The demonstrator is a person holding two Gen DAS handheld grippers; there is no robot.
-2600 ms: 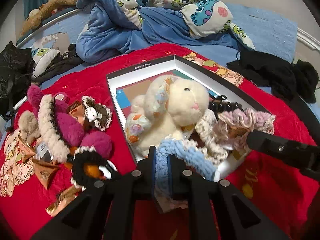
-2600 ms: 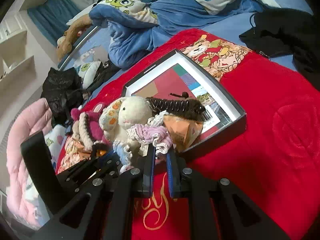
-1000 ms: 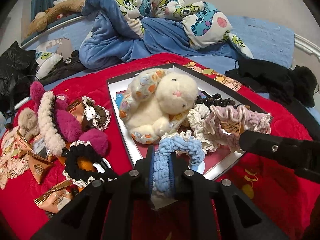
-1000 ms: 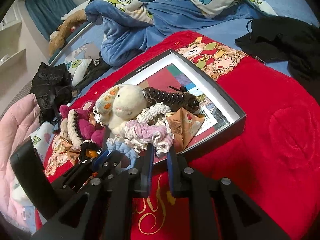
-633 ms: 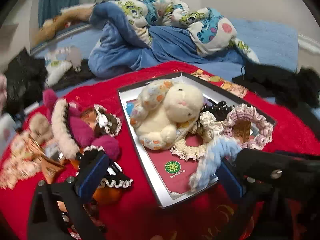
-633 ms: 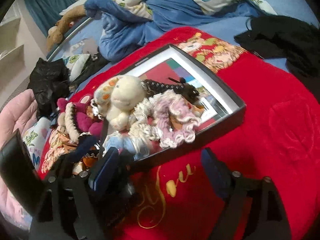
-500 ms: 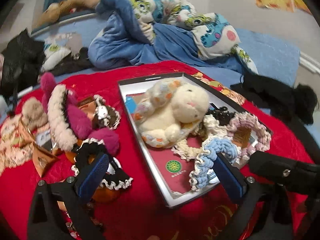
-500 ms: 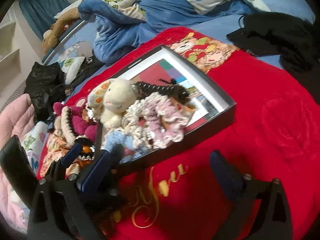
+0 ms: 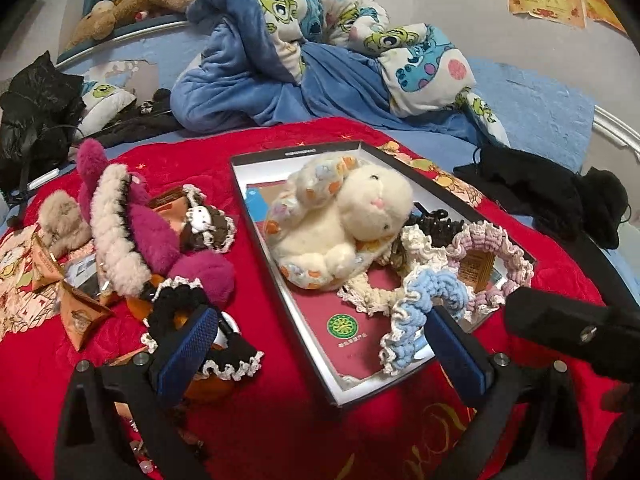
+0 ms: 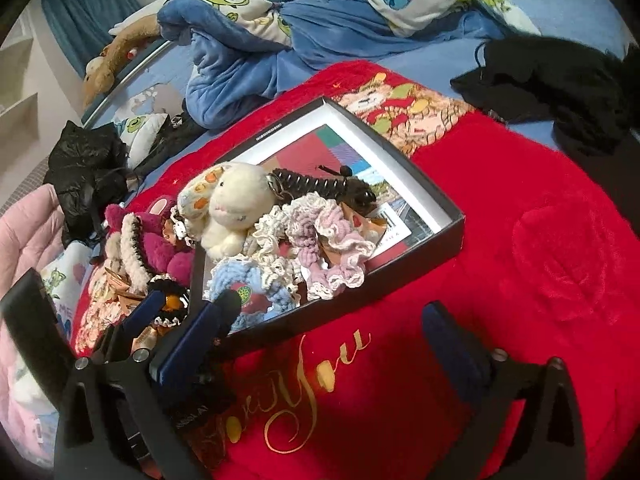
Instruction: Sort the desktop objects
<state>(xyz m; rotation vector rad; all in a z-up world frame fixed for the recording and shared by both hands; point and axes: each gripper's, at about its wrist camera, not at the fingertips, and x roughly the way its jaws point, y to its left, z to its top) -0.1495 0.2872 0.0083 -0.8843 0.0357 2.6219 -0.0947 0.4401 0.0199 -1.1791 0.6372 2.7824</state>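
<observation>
A: Where do the scrunchies sit relative to the black box (image 9: 256, 216)?

B: All inside it. The blue scrunchie (image 9: 424, 304) lies at the box's near corner, the pink scrunchie (image 9: 500, 264) just beyond it toward the far side, with a cream scrunchie (image 10: 276, 240) between them and the plush rabbit (image 9: 344, 224), which fills the box's middle. A black hair claw (image 10: 320, 188) lies behind the rabbit.

A: And the tongs?

B: The left gripper (image 9: 324, 356) is spread wide and grasps nothing; one pad stands beside the blue scrunchie. The right gripper (image 10: 324, 344) is opening, nothing between its jaws, hovering over the red blanket (image 10: 520, 280) in front of the box.

A: Outside the box?

B: To its left, a magenta plush toy (image 9: 156, 240), a black frilled scrunchie (image 9: 188, 300) and orange snack packets (image 9: 80, 312).
</observation>
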